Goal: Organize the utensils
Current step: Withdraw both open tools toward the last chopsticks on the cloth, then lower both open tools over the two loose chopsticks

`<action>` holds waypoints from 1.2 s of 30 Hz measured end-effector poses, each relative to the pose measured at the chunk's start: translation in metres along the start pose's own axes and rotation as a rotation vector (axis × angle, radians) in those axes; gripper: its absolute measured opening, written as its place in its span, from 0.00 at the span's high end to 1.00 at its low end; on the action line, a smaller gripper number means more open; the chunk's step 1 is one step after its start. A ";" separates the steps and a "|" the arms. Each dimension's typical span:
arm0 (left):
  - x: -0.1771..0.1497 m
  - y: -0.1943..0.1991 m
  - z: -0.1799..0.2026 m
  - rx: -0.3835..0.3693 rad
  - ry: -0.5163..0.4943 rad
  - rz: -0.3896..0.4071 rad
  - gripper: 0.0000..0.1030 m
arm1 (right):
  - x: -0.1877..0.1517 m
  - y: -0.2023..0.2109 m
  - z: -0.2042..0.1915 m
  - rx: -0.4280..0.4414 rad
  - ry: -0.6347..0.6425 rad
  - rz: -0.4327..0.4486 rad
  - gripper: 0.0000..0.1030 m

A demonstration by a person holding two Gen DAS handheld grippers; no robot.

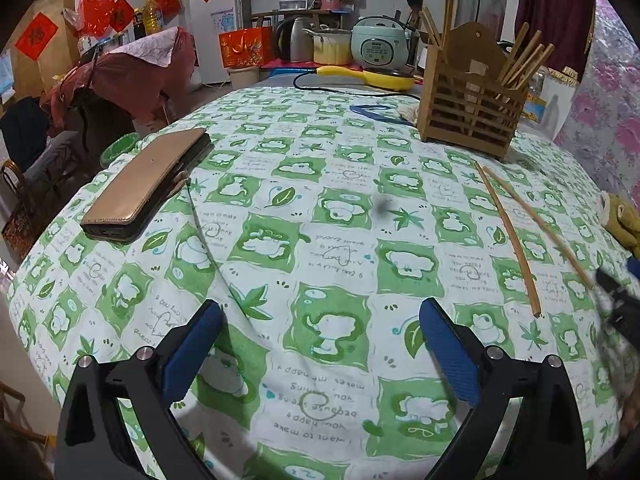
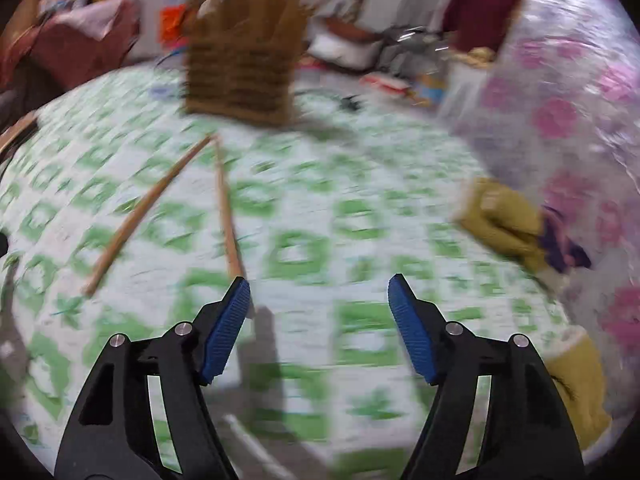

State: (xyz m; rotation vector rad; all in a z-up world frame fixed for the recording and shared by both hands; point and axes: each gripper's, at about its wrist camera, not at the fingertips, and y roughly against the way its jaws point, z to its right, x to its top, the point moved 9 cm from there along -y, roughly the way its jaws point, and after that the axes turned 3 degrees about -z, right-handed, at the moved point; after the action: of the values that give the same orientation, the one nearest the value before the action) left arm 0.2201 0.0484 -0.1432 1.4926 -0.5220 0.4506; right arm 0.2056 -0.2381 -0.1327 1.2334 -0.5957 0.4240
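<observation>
right wrist view showed the right gripper (image 2: 319, 292) spread and empty, the nearer chopstick (image 2: 228, 216) on the counter (image 2: 360, 184) reaching its left finger, long axis running away toward the bamboo holder (image 2: 240, 76), while the left gripper (image 1: 320, 320) gaped empty farther off.

Counter (image 1: 320, 208): carries everything below.
Chopstick holder (image 1: 472, 96): far right part of the counter, upright, chopsticks standing in it.
Two loose chopsticks (image 1: 516, 240): flat on the counter, just before the holder, far ends close together, near ends spread apart.
Wallet (image 1: 148, 184): left side, well apart from the holder.
Rice cooker (image 1: 380, 44): behind the counter, left of the holder.
</observation>
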 end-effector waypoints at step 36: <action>0.015 -0.022 0.040 -0.007 -0.151 -0.048 0.05 | -0.004 0.004 0.023 0.267 -0.217 0.030 0.25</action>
State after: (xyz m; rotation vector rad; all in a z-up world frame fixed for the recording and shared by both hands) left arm 0.2433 0.0073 -0.1516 1.5365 -0.6046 0.3002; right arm 0.1956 -0.2590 -0.1277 1.5402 -0.7609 0.4073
